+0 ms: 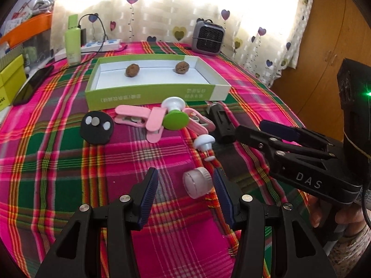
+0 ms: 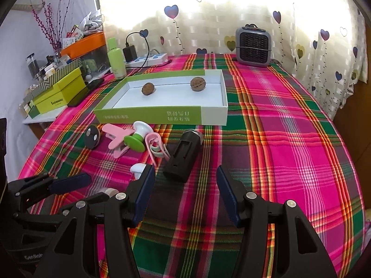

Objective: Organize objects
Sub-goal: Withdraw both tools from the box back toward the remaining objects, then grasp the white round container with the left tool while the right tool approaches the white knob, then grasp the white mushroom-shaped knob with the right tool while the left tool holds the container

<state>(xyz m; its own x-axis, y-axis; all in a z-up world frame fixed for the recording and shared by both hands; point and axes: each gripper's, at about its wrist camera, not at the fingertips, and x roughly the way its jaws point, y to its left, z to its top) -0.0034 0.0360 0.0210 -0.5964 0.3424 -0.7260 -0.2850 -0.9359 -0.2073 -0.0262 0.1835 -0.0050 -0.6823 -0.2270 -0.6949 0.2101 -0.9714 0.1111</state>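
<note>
On the plaid-covered surface (image 1: 58, 162), before the green tray (image 1: 157, 85) holding two walnuts, the left tool (image 1: 185, 185), jaws apart and empty, straddled a small translucent cap (image 1: 197, 181); the right tool (image 2: 185, 185), also apart, faced a black holder (image 2: 183, 155); centring should precede closing.

Backlit curtain (image 1: 162, 11) glares; fisheye edges bend, perhaps slightly soft
</note>
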